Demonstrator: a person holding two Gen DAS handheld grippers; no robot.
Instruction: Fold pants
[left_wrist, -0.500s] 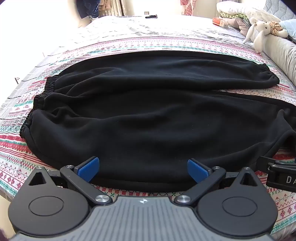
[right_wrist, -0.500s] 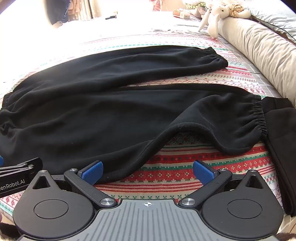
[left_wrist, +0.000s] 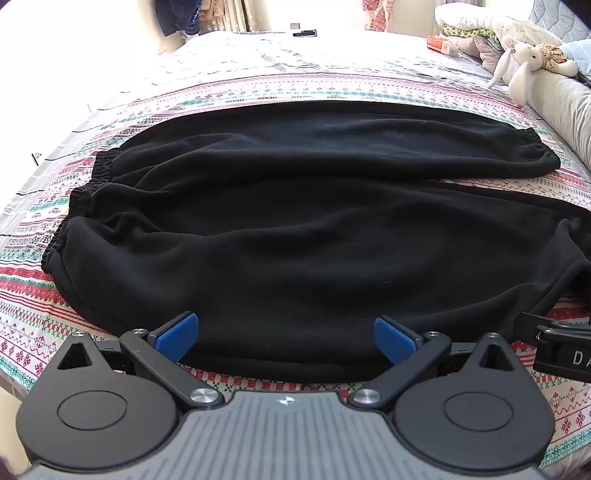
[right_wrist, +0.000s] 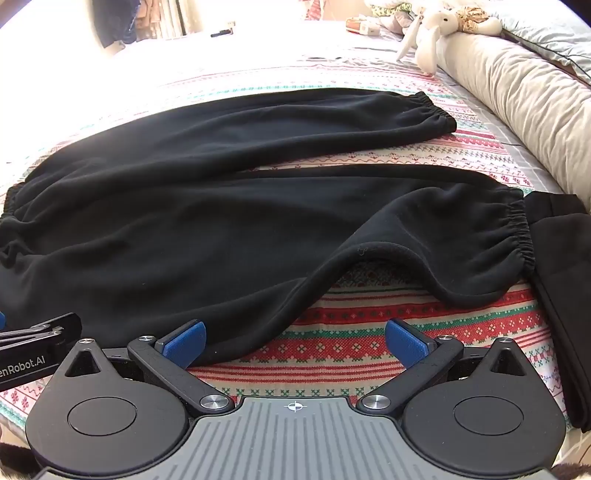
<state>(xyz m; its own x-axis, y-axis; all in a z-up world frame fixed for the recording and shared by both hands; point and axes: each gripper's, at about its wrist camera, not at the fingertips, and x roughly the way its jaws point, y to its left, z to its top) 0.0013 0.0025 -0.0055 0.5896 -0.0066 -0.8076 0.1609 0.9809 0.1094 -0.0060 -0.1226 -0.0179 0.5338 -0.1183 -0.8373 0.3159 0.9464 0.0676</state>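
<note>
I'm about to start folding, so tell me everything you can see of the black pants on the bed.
The black pants look like soft fleece, with gathered elastic at the waistband and both leg cuffs. They lie unfolded and mostly flat across the patterned bedspread, waist to the left, legs slightly apart running right. The nearer leg's lower edge arches up, and its cuff meets another dark garment. Both open tools hover at the near edge: left tool, right tool.

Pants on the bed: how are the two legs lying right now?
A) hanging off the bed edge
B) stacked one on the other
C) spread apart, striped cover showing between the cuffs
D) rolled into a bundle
C: the pants lie flat with the far cuff and near cuff separated by a strip of cover.
</note>
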